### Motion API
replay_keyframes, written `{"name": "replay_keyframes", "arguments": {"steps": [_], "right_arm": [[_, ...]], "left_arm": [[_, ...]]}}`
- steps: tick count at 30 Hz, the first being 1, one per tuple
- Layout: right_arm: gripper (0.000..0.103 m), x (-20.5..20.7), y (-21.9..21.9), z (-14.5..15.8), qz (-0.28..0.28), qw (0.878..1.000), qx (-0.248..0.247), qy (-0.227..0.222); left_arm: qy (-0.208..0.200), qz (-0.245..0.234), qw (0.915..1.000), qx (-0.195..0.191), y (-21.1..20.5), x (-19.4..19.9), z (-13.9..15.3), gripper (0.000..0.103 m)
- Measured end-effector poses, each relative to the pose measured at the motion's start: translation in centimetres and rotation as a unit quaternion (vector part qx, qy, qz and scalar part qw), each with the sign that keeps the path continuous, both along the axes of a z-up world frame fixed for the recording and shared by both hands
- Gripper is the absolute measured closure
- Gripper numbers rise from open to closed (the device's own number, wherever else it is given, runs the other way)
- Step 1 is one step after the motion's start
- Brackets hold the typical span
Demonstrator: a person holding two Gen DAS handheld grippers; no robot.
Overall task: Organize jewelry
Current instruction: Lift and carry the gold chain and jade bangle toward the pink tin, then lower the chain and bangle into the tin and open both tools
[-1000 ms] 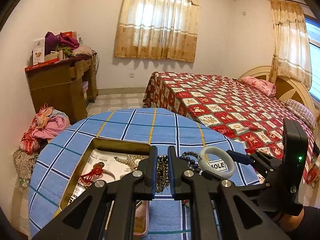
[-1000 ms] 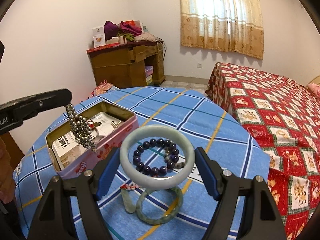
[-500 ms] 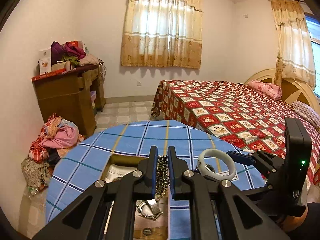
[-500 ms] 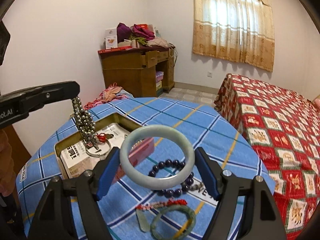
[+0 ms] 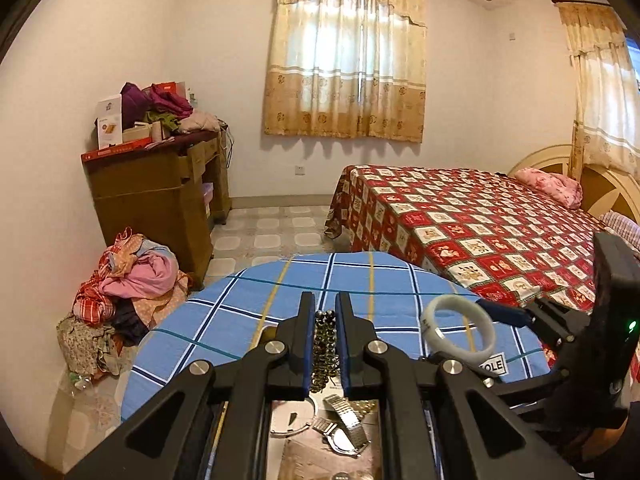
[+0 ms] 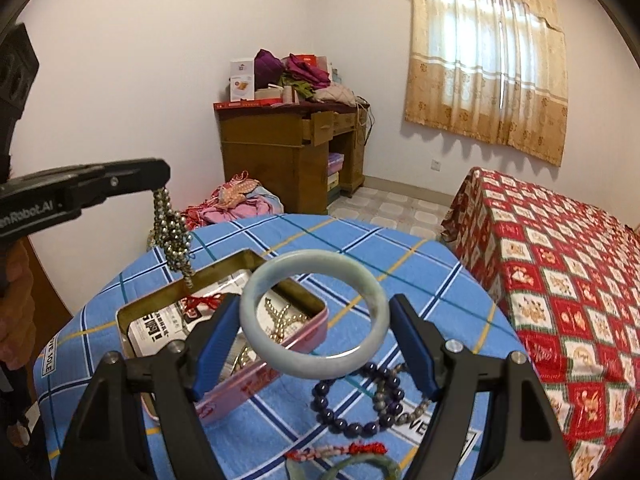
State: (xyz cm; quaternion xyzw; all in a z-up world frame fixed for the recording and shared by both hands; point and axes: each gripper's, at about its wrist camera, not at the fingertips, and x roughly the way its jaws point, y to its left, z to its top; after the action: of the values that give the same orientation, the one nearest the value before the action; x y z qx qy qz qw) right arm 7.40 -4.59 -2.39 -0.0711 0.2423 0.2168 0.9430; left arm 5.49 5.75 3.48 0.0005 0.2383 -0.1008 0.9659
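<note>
Fingers partly hide the tin (image 6: 304, 334) as the left gripper (image 5: 325, 344) pinches a metallic bead necklace (image 6: 173, 236) and the right gripper (image 6: 314, 344) clamps a pale green bangle (image 6: 276, 276).

We see soft daylight glowing through the drawn curtains (image 5: 344, 56), washing out the window (image 6: 490, 28) behind them. Walls stay evenly bright; the curtain hem casts scalloped shadows below. Fisheye bending curves the room, black vignette rims both corners, and near foreground parts blur slightly.
</note>
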Motion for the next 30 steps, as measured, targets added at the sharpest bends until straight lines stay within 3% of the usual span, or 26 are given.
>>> {"name": "replay_keyframes", "arguments": {"steps": [9, 23, 30], "right_arm": [[0.025, 2.4, 2.0, 0.3, 0.017, 1.0, -0.006, 0.007], [0.025, 4.8, 6.0, -4.6, 0.036, 0.997, -0.041, 0.051], [0.025, 5.2, 6.6, -6.4, 0.039, 0.995, -0.058, 0.073]], "left_arm": [[0.024, 0.003, 0.9996, 0.015, 0.4, 2.6, -1.7, 0.094], [0.094, 0.029, 0.9949, 0.023, 2.4, 5.8, -7.3, 0.094], [0.11, 0.032, 0.9931, 0.026, 2.6, 6.2, -8.5, 0.094]]}}
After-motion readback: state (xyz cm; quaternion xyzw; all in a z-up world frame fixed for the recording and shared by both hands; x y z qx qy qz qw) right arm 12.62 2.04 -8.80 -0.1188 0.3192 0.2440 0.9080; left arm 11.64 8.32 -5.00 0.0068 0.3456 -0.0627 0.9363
